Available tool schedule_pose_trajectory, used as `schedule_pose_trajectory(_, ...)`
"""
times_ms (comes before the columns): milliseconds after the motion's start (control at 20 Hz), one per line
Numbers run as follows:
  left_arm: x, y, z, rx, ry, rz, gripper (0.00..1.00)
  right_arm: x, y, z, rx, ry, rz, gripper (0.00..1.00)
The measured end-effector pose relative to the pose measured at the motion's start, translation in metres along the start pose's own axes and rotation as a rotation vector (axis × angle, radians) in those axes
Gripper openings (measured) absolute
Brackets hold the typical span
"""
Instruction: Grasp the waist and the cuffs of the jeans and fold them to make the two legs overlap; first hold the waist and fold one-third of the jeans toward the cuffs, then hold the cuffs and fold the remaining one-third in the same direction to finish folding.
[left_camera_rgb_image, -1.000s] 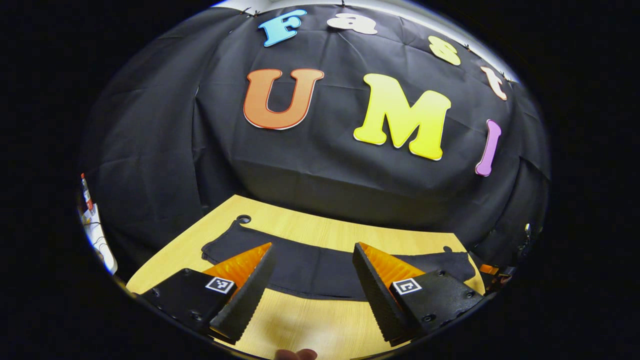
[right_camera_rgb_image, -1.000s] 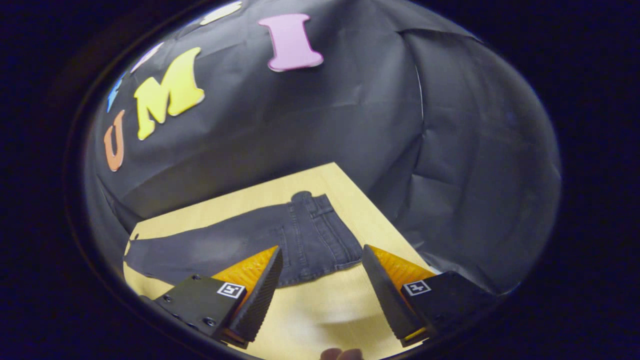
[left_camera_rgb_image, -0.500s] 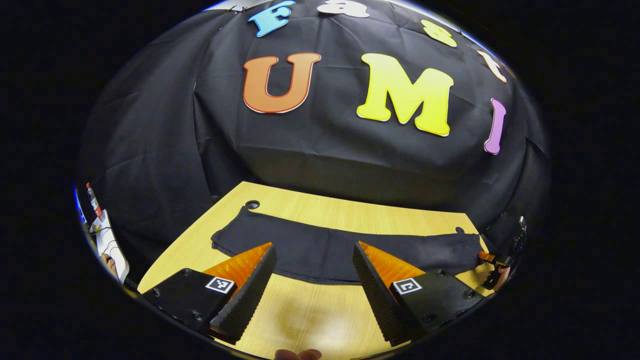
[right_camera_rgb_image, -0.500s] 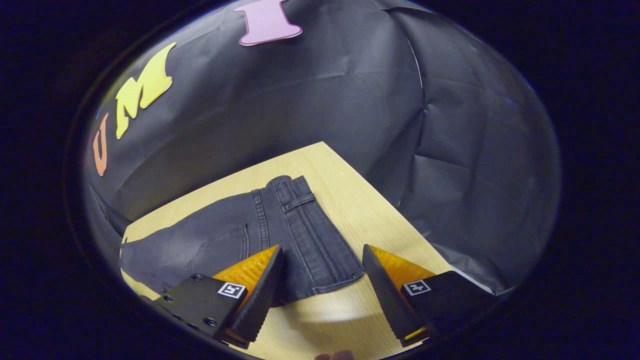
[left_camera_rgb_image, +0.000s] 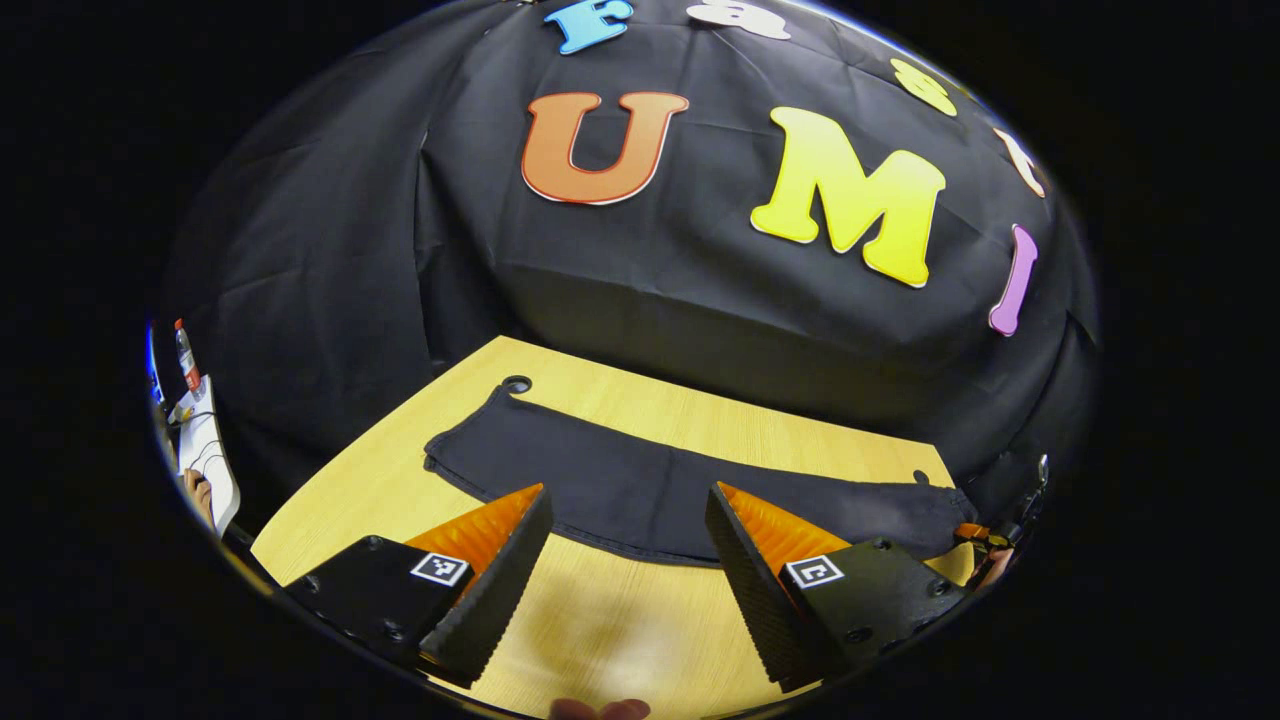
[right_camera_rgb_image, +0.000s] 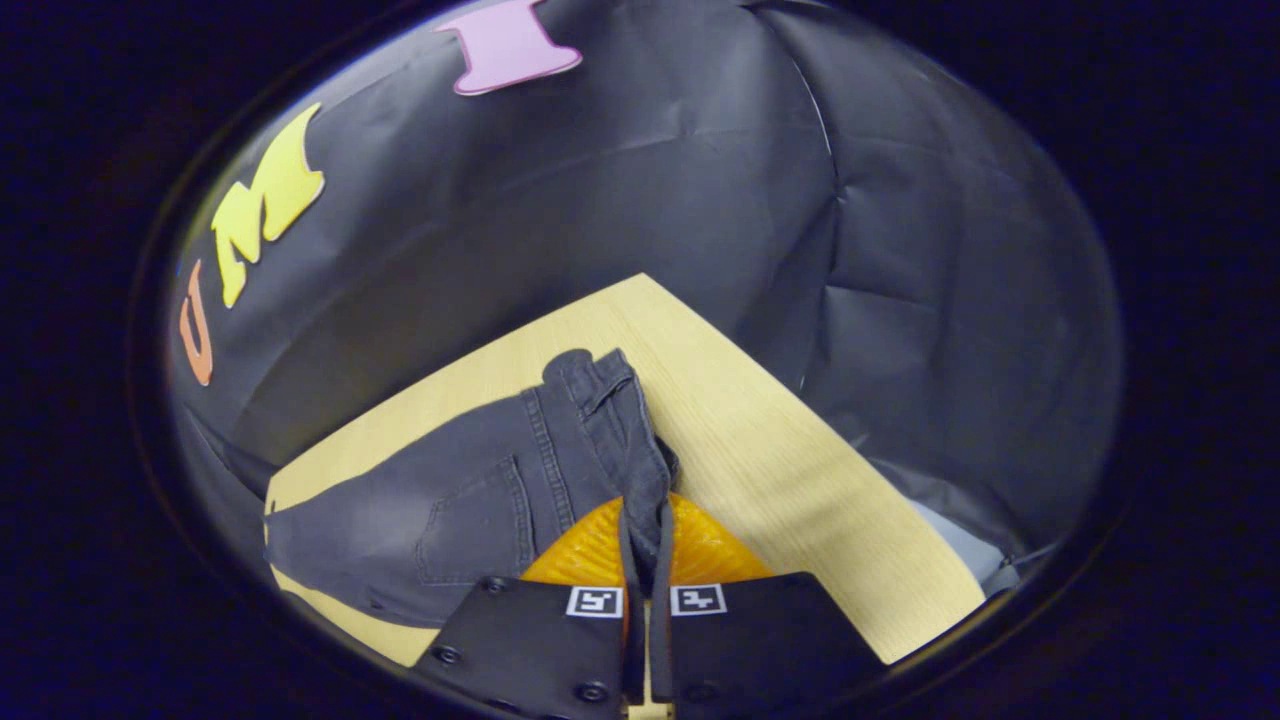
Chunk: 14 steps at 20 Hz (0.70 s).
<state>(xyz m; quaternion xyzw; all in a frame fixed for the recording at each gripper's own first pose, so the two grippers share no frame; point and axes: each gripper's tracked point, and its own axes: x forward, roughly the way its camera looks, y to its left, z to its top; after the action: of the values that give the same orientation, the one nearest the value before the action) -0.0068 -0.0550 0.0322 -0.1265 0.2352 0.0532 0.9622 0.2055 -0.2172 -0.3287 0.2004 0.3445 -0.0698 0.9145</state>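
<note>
Wooden table (left_camera_rgb_image: 640, 430) carries the dark jeans (left_camera_rgb_image: 640, 490), laid flat and stretched across it. A second ago the right gripper (right_camera_rgb_image: 640, 545) stood wide; now its fingers have pinched the waist (right_camera_rgb_image: 640, 480), so the first fold can likely begin. The left gripper (left_camera_rgb_image: 628, 560) still hangs wide open short of the near hem. The right gripper view shows the pocket (right_camera_rgb_image: 475, 530) and waistband seams; the left gripper view, the cuff end (left_camera_rgb_image: 450, 455).

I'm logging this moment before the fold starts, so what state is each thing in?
jeans: laid out flat on the table, waist edge pinched up.
right gripper: shut on the jeans' waist.
left gripper: open, above the table near the jeans' leg, gripping nothing.
table: bears the jeans.
</note>
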Motion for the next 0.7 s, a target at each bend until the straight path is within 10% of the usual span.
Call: schedule_pose_trajectory(700, -0.008, 0.097, 0.02, -0.15, -0.064, 0.018, 0.99, -0.149, 0.284, 0.042, -0.258, -0.205, 0.199, 0.03)
